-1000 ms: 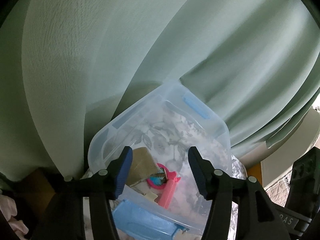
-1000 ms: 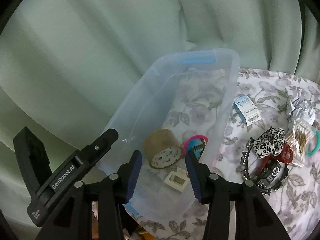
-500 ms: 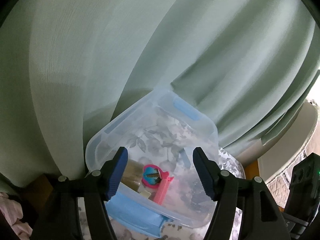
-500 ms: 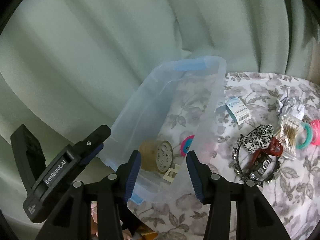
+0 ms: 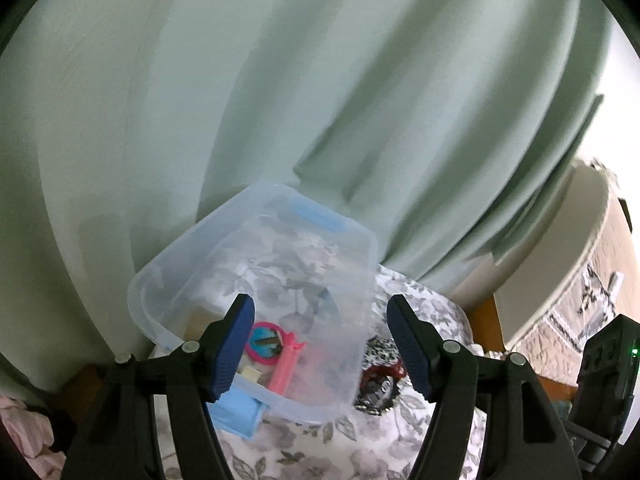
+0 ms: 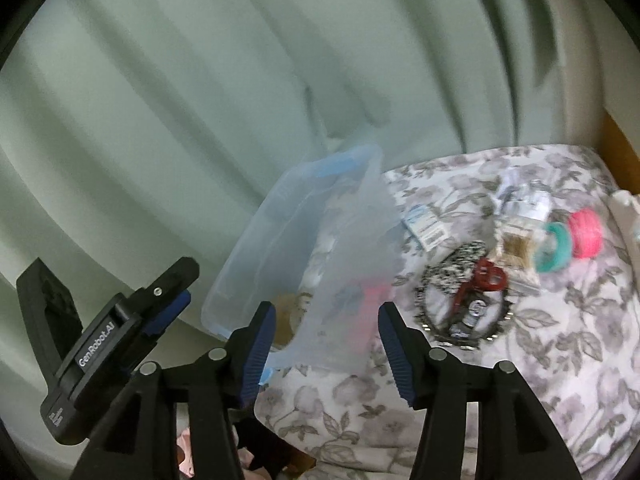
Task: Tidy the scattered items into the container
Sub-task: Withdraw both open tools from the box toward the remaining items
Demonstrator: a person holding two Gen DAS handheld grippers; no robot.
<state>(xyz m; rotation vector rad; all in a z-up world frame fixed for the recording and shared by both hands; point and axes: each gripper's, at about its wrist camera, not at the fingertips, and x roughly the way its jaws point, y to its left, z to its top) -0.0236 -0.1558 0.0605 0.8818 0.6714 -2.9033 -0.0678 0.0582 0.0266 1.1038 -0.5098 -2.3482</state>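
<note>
Against the green curtain (image 5: 280,80), at twelve o'clock from both tools, sits a clear plastic container (image 5: 256,256) with blue handles on the floral tabletop (image 6: 540,340). Left tool (image 5: 320,344) and right tool (image 6: 326,344) have just been opening, nothing between their jaws. Scattered items (image 6: 480,280) lie at two o'clock.

Both grippers pointed downward. The left gripper (image 5: 320,346) stood open, empty; its jaws had just been widening. The right gripper (image 6: 326,350) was likewise open, empty, jaws just widened.
</note>
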